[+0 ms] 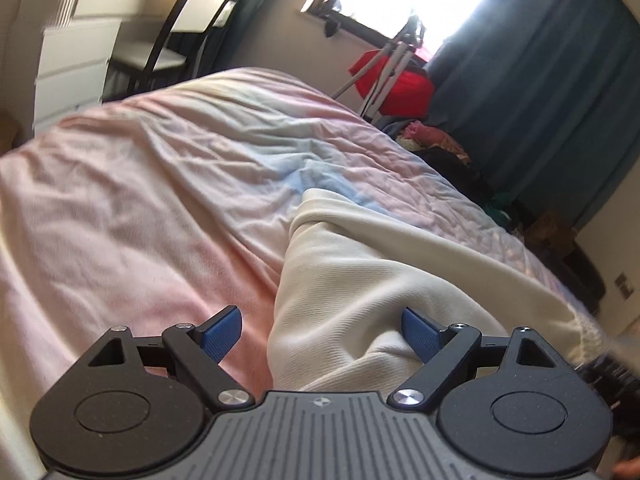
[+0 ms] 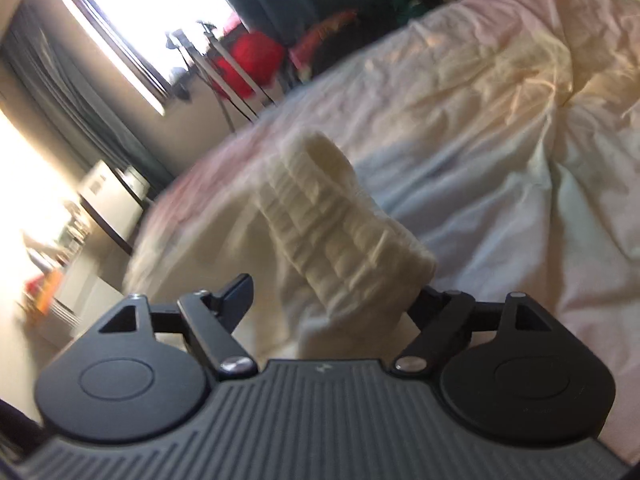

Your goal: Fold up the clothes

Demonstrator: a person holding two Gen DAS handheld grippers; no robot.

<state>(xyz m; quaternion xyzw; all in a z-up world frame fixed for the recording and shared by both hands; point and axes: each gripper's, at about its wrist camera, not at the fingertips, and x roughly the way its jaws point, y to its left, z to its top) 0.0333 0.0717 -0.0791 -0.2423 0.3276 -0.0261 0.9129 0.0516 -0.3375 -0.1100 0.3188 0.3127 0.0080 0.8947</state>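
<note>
Right, left to right, quick pass. At 10 o'clock in the left wrist view: white drawers (image 1: 72, 68) and a chair (image 1: 188, 20), well apart from the work. The bed sheet (image 1: 140, 208), pink with a blue patch, fills the middle and is badly creased. The left gripper (image 1: 322, 332) sits at 6 o'clock with its jaws spread wide; the cream garment (image 1: 360, 280) runs up between the blue pads (image 1: 222, 332) toward 12 o'clock but nothing pinches it, the cloth only brushes the right-hand pad. At 1 o'clock: tripod (image 1: 396, 52), red bag (image 1: 400, 84), dark curtain (image 1: 540, 80), a clothes heap on the floor.

In the right wrist view the frame is motion-blurred. The right gripper (image 2: 328, 300) is also spread wide at 6 o'clock. The ribbed hem (image 2: 336, 216) of the cream garment rises from between the jaws toward 12 o'clock; the right finger is hidden behind it, so whether there's contact I can't tell, but no clamp.

Judgement: the garment lies bunched on the bed, no flat layout yet, fold barely begun. Risks:
- closing now grabs several layers, or the sheet with them, since the fabric is heaped.
- left jaws bite only one edge, the cloth slips out on lift.
- the blur suggests quick motion; fast pulls would drag wrinkles into the fold.
</note>
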